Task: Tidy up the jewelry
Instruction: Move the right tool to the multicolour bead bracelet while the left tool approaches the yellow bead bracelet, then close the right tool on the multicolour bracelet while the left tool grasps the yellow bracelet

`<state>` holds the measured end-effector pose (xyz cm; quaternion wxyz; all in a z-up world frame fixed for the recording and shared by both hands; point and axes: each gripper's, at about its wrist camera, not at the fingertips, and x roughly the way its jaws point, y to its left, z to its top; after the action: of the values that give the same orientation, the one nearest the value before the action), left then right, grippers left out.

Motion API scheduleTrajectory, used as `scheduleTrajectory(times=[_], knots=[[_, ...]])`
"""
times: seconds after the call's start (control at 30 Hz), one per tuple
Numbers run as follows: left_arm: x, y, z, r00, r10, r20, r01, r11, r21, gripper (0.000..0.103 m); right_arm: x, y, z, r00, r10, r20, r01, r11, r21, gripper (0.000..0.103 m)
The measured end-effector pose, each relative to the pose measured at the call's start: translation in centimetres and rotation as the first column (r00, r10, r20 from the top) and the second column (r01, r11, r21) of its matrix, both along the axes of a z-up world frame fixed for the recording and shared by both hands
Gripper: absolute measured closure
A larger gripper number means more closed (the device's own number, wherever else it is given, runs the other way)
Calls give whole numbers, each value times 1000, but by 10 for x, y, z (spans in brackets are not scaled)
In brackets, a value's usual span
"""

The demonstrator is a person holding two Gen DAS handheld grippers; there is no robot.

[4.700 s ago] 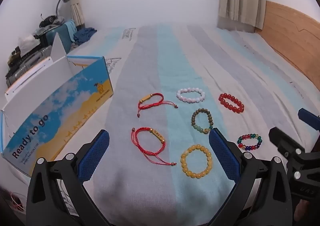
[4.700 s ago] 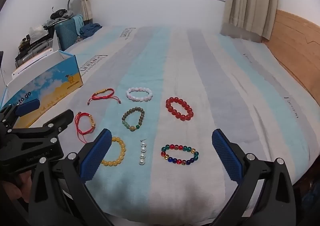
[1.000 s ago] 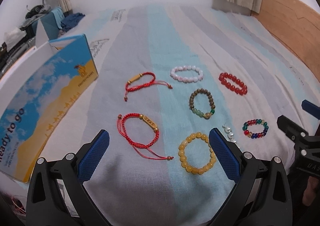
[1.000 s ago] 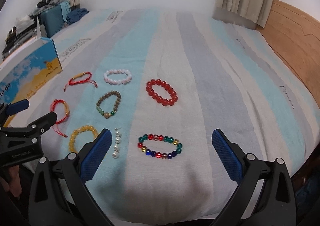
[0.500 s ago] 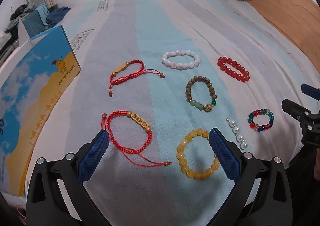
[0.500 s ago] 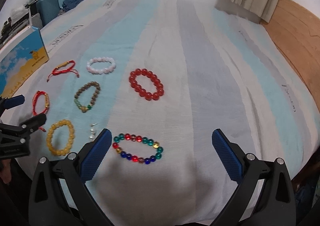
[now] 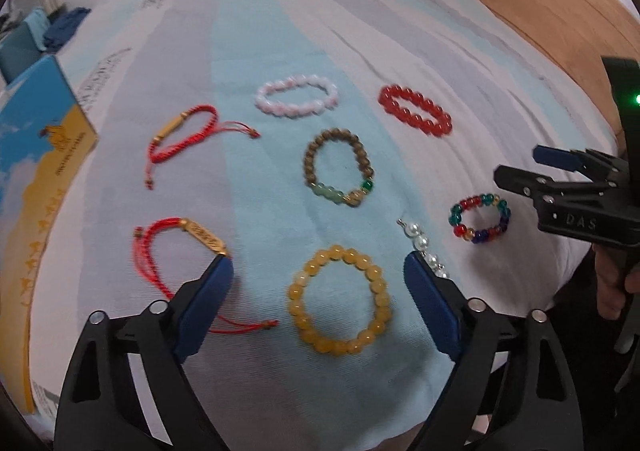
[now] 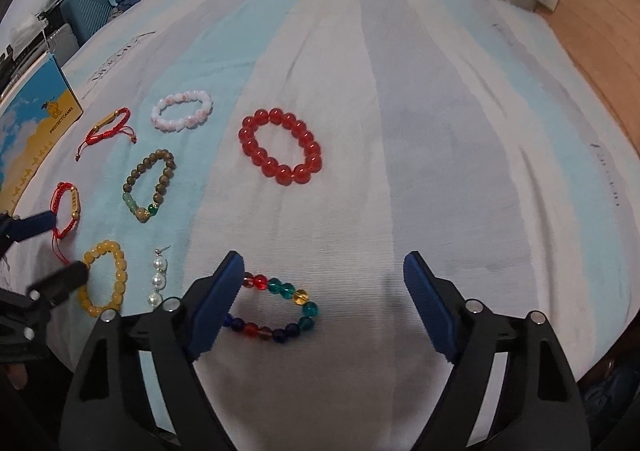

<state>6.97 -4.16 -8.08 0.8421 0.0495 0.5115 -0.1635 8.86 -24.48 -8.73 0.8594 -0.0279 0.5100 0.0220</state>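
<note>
Left gripper (image 7: 316, 283), jaws spread and empty, above near round yellow bead bracelet (image 7: 339, 300): light, smooth, likely slippery; pinch across one beaded side.

Laid out on the striped bed sheet (image 8: 420, 131): pale pink bead bracelet (image 7: 297, 96) farthest back, red bead bracelet (image 7: 415, 116) to its right, red cord bracelet with a gold tube (image 7: 182, 133) to its left. Brown wooden bead bracelet (image 7: 339, 167) in the middle. Nearest: yellow bead bracelet (image 7: 339, 299), pearl strand (image 7: 423, 245) and multicoloured glass bead bracelet (image 7: 480, 217) rightward, red cord bracelet with a gold plate (image 7: 176, 247) and printed cardboard box (image 7: 36, 187) leftward.
</note>
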Motion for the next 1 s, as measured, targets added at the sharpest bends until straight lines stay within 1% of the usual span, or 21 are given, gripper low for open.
scheduleTrajectory(times=[0.17, 0.23, 0.3, 0.37, 0.6, 0.63, 0.67, 0.7, 0.77, 0.83, 0.87, 0.93, 1.0], knots=[[6, -7, -10, 999, -21, -48, 21, 1000, -8, 29, 6, 3, -10, 998, 10, -59, -8, 999, 32, 39], [9, -9, -14, 997, -22, -68, 22, 1000, -1, 33, 8, 4, -14, 996, 11, -86, -7, 999, 44, 45], [13, -9, -20, 995, -19, -93, 20, 1000, 5, 35, 10, 2, -19, 994, 7, -109, -1, 998, 55, 48], [15, -8, -23, 994, -21, -110, 22, 1000, 8, 35, 11, 2, -23, 992, 4, -129, 3, 998, 57, 51], [19, -7, -29, 990, -32, -140, 34, 999, 10, 35, 13, -3, -28, 988, -2, -157, 15, 997, 77, 53], [18, -7, -29, 989, -33, -142, 35, 999, 7, 35, 14, -4, -29, 987, -5, -159, 18, 996, 84, 56], [19, -7, -30, 989, -35, -147, 36, 999, 8, 35, 13, -6, -28, 987, -8, -162, 23, 996, 86, 64], [21, -6, -30, 988, -35, -150, 36, 999, 7, 36, 14, -7, -28, 987, -9, -163, 25, 995, 97, 66], [22, -6, -31, 987, -33, -157, 36, 999, 12, 40, 14, -7, -29, 986, 0, -167, 21, 993, 119, 74], [21, -5, -30, 986, -38, -162, 41, 999, 11, 46, 15, -4, -28, 986, 10, -168, 11, 992, 122, 78], [20, -6, -29, 986, -42, -164, 45, 999, 11, 47, 15, -3, -29, 985, 18, -171, 4, 991, 130, 83], [20, -6, -29, 985, -45, -166, 49, 999, 18, 52, 13, -5, -29, 985, 21, -174, 1, 992, 128, 83], [18, -4, -28, 984, -48, -170, 52, 998, 21, 55, 13, -4, -28, 983, 24, -180, 0, 992, 130, 83]])
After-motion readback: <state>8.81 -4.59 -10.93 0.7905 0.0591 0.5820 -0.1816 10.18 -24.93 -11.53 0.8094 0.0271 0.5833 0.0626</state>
